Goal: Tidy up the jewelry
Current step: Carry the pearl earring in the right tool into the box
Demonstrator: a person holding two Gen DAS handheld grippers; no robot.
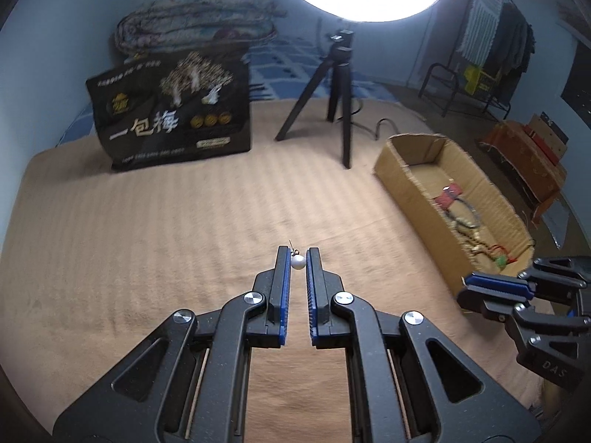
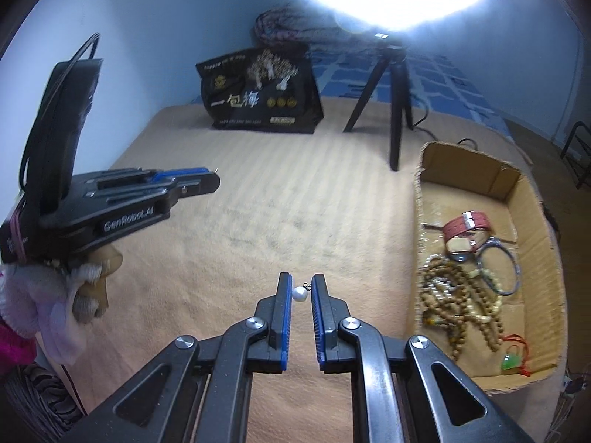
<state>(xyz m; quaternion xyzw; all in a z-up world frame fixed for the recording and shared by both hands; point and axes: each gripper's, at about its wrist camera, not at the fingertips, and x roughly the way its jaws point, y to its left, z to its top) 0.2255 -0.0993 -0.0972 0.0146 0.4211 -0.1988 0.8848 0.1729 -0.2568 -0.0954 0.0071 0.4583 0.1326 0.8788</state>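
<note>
Each gripper holds a white pearl earring between its blue pads. In the left wrist view my left gripper (image 1: 298,254) is shut on a pearl earring (image 1: 297,262) whose hook sticks up, above the tan blanket. In the right wrist view my right gripper (image 2: 301,286) is shut on another pearl earring (image 2: 300,293). The cardboard box (image 2: 419,199) lies to the right with a red-strap watch (image 2: 466,227), a bangle (image 2: 498,267), wooden bead strings (image 2: 458,302) and a green pendant (image 2: 511,361) inside. The right gripper (image 1: 495,284) shows by the box's near end (image 1: 391,173).
A black snack bag (image 1: 173,110) stands at the back left. A black tripod (image 1: 338,99) with a ring light (image 1: 362,3) stands at the back middle, its cable trailing right. The tan blanket (image 1: 147,240) covers the bed. The left gripper (image 2: 184,181) shows at left.
</note>
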